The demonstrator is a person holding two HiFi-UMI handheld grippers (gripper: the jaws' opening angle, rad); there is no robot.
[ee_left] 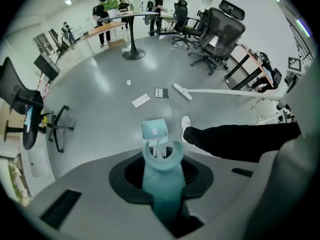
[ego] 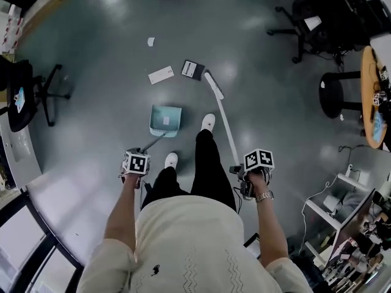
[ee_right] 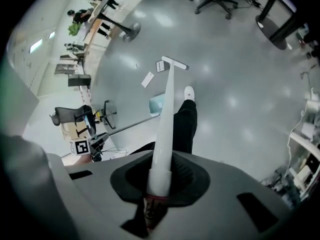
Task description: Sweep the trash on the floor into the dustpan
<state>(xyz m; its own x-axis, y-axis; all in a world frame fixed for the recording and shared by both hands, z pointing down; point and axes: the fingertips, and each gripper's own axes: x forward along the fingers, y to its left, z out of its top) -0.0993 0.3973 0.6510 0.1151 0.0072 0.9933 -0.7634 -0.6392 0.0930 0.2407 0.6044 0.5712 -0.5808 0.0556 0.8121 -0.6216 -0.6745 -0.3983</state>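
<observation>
my left gripper (ego: 135,163) clamps the dustpan (ego: 165,120) by its handle, my right gripper (ego: 257,162) the broom (ego: 223,118) pole's top end — both look light and stiff; the paper slip (ego: 160,75) should slide easily.

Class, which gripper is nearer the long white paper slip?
Left. The left gripper is almost straight behind the paper slip; the right gripper is behind and far right.

Beneath you the smooth grey floor (ego: 275,96) gleams glossy with light patches. Your teal plastic dustpan (ego: 165,120) looks matt; your long white broom handle (ego: 225,124) smooth; the white rectangular slip (ego: 160,75), paper.
</observation>
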